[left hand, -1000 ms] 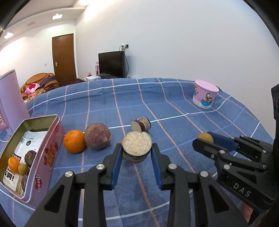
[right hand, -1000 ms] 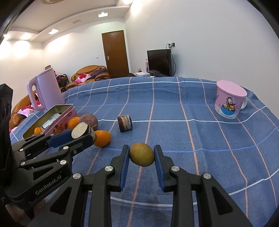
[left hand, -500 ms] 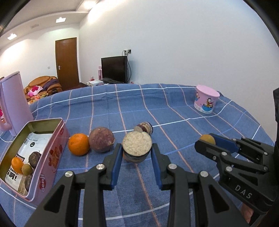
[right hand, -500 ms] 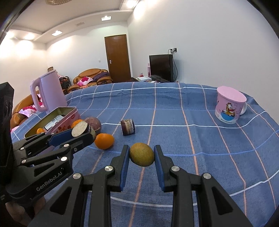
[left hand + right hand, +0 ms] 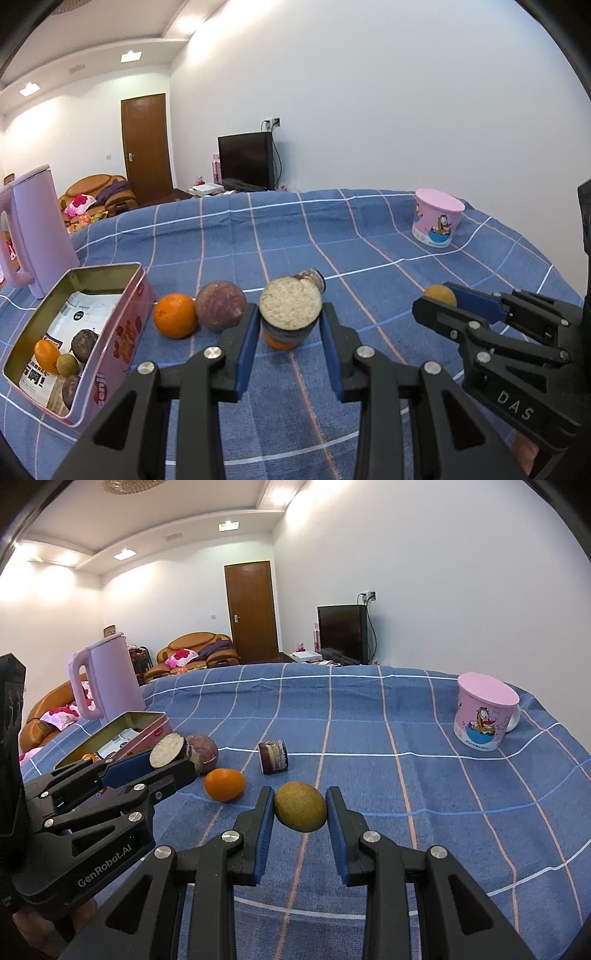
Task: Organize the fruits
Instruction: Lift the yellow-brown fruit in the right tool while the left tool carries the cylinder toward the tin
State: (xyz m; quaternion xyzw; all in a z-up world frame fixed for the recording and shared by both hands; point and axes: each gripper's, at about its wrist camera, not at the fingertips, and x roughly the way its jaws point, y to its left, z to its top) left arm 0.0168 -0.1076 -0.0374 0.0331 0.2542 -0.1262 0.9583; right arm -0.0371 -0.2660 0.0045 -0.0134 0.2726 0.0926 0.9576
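Two fruits are gripped at once, each lifted clear of the blue checked cloth [image 5: 443,794] on the desk. Nearest in the right wrist view, the right gripper [image 5: 300,808] has its jaws closed tight on a yellow-green fruit [image 5: 300,806], round and dull-skinned, pinched on both flanks by the blue pads. Nearest in the left wrist view, the left gripper [image 5: 289,317] has its jaws narrowed onto a cut dark fruit [image 5: 290,310], with a pale grainy cut face turned toward the camera and a dark rind below.

Just behind that cut fruit an orange [image 5: 224,784] lies on the cloth, mostly hidden in the left view. To the left, a second orange [image 5: 175,315] touches a brown-purple round fruit [image 5: 221,305], beside the open pink tin [image 5: 122,332]. Several small fruits, orange, greenish and dark, lie inside the tin over a printed sheet. A short banded cylinder [image 5: 273,756] lies on its side farther back.

Beyond the tin stands a pink kettle [image 5: 107,675]; far right, a pink cartoon cup [image 5: 484,710].
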